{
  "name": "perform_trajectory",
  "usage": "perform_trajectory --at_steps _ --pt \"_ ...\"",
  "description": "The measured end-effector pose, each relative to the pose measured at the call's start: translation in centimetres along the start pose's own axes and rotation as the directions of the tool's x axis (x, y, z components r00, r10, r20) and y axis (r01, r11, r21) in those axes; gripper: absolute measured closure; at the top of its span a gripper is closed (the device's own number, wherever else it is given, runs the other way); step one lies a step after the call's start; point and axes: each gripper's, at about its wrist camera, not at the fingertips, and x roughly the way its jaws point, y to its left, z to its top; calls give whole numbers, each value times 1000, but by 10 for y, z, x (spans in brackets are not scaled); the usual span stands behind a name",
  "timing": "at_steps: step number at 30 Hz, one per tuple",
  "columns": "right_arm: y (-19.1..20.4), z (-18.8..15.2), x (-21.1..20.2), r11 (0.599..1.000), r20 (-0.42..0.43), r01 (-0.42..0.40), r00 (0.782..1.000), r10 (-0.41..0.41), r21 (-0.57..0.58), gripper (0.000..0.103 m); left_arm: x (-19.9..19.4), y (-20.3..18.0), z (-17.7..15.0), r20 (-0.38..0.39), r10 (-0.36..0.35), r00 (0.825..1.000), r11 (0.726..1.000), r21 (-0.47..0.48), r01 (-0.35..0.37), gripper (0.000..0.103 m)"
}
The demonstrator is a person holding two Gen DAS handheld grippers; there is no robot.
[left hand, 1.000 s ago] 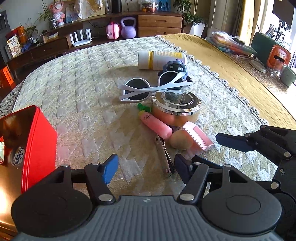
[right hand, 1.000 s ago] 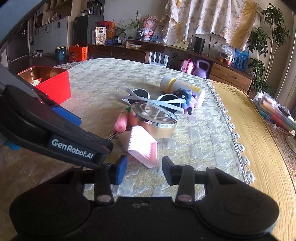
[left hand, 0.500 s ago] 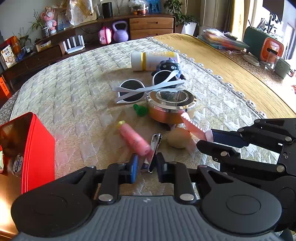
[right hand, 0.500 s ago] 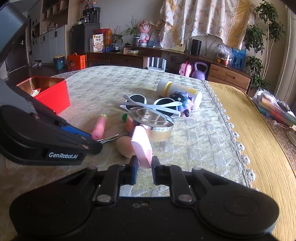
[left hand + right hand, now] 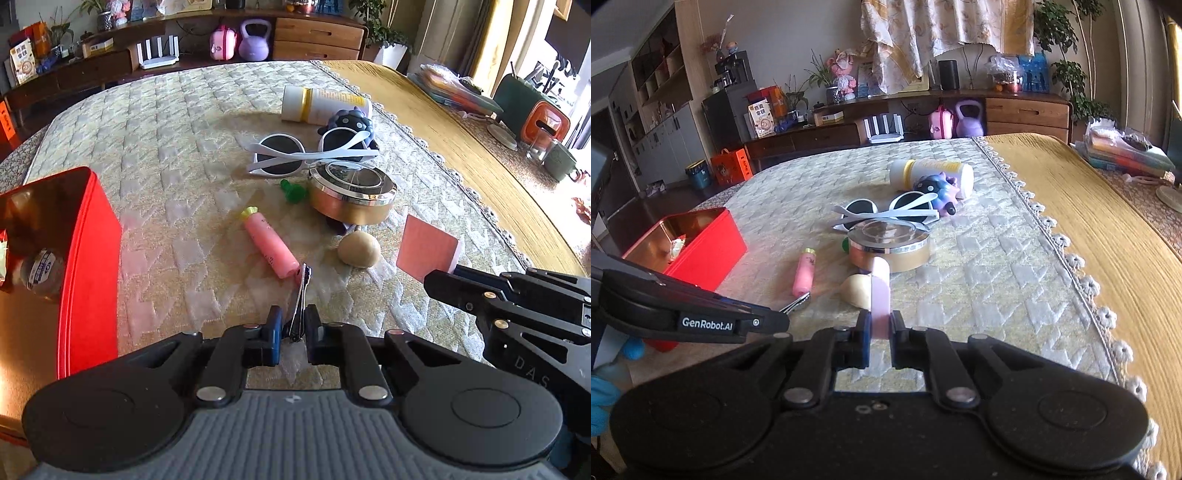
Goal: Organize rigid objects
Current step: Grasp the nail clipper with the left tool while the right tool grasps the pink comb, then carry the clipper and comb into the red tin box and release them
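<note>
The left gripper (image 5: 293, 328) is clamped on the metal nail clippers (image 5: 300, 302), whose long axis runs straight out toward twelve o'clock. The right gripper (image 5: 879, 332) pinches the pink comb (image 5: 880, 295) edge-on. The red tin (image 5: 86, 266) lies at about nine o'clock of the left gripper, the nearer one, so that hand likely delivers first.
</note>
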Motion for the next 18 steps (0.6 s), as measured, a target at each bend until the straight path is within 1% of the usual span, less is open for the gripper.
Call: perform_trajectory --at_steps 4,7,12,18 --pt "13 -2 -15 1000 9 -19 1000 19 6 94 -15 5 -8 10 -14 1000 1000 -20 15 91" --pt "22 -2 -23 1000 12 -15 1000 15 6 94 -26 10 -13 18 -15 1000 999 -34 16 91" --pt "32 -1 -32 999 14 -31 999 31 21 94 -40 24 -23 14 -27 1000 996 -80 28 91" --pt "48 4 -41 999 15 -48 999 48 18 94 -59 42 -29 30 -46 998 990 -130 49 91"
